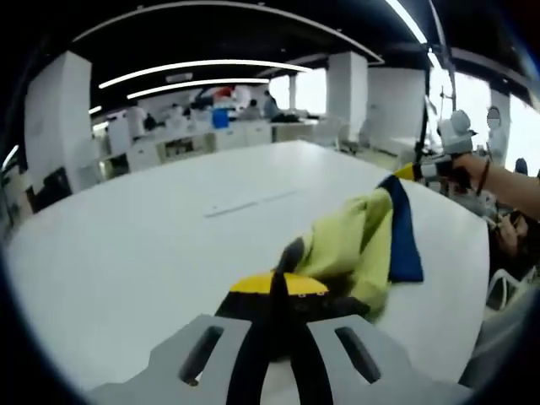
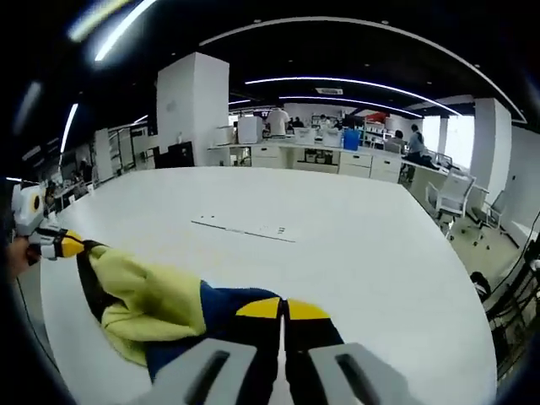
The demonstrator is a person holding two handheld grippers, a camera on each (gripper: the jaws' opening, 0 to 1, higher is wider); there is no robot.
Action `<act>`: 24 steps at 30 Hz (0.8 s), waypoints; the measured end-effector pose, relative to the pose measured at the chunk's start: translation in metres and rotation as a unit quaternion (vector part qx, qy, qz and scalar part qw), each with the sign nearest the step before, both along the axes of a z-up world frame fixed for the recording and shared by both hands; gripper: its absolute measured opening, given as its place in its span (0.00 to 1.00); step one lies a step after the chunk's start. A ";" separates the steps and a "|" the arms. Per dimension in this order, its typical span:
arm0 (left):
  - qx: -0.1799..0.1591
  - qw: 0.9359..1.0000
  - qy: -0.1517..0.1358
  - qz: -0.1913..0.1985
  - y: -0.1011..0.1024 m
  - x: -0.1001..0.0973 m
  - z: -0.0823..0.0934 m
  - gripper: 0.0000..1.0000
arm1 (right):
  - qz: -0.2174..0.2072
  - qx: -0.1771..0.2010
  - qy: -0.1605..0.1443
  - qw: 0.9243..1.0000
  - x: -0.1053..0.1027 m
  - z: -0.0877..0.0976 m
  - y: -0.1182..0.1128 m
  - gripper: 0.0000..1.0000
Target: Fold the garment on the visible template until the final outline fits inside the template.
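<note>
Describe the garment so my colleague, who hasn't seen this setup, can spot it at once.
Start at the big white table. The garment is the only cloth on it, a bunched piece stretched between the left gripper and the right gripper, both shut on it. It is pale yellow-green with dark blue parts, unlike the thin markings farther back.

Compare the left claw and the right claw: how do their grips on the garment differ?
The left claw is shut on a yellow-green part of the yellow-green and navy blue cloth garment, while the right claw is shut on its navy blue part. In the left gripper view the garment stretches away to the right; in the right gripper view it stretches to the left. Both claws have yellow tips and hold the garment over the white table.
</note>
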State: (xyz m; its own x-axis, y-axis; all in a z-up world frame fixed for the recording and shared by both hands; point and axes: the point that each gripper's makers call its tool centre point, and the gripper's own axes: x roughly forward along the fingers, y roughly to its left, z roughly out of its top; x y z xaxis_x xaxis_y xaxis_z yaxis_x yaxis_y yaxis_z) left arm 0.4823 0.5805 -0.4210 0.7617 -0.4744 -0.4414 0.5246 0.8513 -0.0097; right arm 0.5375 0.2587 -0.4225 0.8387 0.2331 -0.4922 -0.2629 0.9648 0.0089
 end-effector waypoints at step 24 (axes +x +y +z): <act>0.030 0.994 0.087 -0.061 -0.010 -0.062 -0.060 0.00 | -0.039 0.001 0.092 0.995 -0.039 -0.061 -0.035 0.00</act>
State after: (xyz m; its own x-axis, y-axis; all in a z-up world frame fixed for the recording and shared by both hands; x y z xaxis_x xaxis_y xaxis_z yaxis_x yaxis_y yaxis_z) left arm 0.4204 0.5707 -0.4808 0.6099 -0.5270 -0.5919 0.6189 0.7832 -0.0596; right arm 0.4983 0.2237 -0.4839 0.7506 0.1719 -0.6380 -0.1809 0.9821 0.0518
